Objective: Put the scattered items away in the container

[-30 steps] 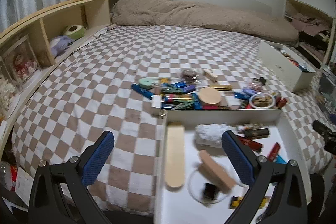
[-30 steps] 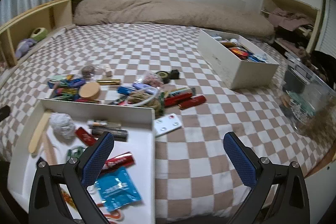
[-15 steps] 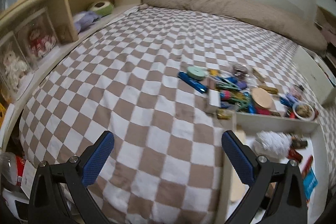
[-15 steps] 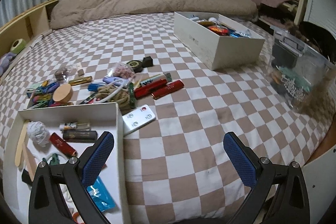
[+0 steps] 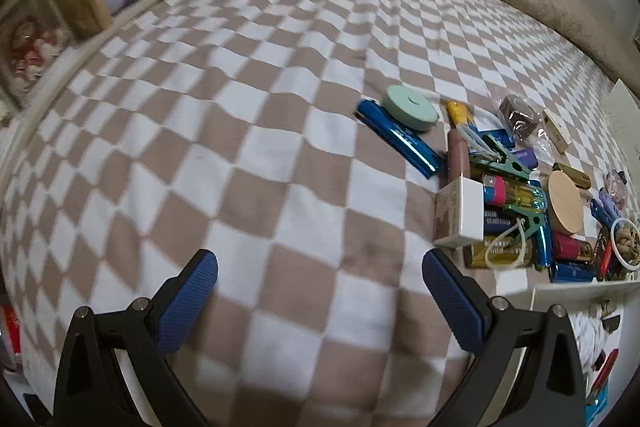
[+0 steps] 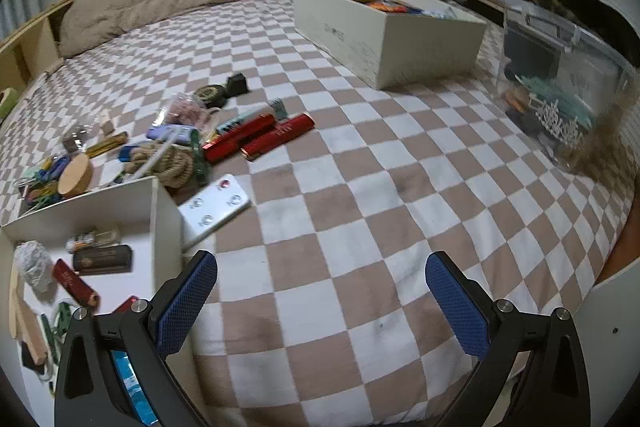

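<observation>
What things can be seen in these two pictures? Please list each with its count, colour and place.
Checkered bedsheet: one, brown and white, under everything.
Open white cardboard box: one, near left, partly filled.
Second white box: one, far right on the bed, filled.
Red foil-wrapped bars: two, side by side, centre.
Coiled tan rope: one, behind the near box.
White rectangular remote: one, beside the near box.
Round wooden disc: one, tan, in the pile.
Shiny blue tube: one, left edge of the pile.
Mint round tape: one, overlapping the tube.
Left gripper: jaws open, empty.
Right gripper: jaws open, empty.
</observation>
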`<action>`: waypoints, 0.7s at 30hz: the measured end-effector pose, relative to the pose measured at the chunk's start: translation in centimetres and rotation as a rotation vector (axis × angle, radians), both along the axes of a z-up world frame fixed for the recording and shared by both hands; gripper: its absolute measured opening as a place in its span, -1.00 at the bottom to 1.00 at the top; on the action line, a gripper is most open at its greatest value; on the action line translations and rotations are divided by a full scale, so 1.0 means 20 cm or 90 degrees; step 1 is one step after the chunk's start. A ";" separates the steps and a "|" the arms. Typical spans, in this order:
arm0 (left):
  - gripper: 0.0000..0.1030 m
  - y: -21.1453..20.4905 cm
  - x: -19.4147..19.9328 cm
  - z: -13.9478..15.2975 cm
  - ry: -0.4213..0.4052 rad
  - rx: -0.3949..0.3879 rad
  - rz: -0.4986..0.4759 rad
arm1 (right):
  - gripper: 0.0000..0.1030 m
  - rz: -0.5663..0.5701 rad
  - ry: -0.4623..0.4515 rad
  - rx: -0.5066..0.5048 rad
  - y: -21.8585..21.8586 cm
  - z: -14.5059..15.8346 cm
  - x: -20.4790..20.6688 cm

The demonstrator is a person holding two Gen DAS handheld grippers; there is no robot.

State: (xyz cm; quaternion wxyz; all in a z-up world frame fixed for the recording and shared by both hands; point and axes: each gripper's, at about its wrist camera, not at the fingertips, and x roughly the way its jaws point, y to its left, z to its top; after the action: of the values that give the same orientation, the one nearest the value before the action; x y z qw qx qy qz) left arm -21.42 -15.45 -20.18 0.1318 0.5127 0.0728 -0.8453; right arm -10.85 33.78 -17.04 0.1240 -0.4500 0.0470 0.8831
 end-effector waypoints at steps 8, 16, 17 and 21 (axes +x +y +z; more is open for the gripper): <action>1.00 -0.02 -0.11 -0.11 -0.017 -0.044 0.000 | 1.00 -0.033 -0.007 0.012 0.10 -0.04 -0.10; 1.00 -0.02 -0.11 -0.13 0.023 -0.082 -0.033 | 1.00 -0.053 0.006 -0.015 0.20 -0.11 -0.31; 1.00 -0.02 -0.10 -0.13 0.028 -0.084 -0.035 | 1.00 -0.045 0.006 -0.016 0.20 -0.12 -0.33; 1.00 -0.04 -0.10 -0.12 0.045 -0.069 -0.039 | 1.00 0.020 0.010 0.004 0.16 -0.17 -0.43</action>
State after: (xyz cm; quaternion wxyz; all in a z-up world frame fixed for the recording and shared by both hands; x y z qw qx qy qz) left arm -23.50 -16.35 -22.62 0.1312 0.4768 0.0157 -0.8690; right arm -19.42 36.88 -20.37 0.1114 -0.4435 0.0378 0.8885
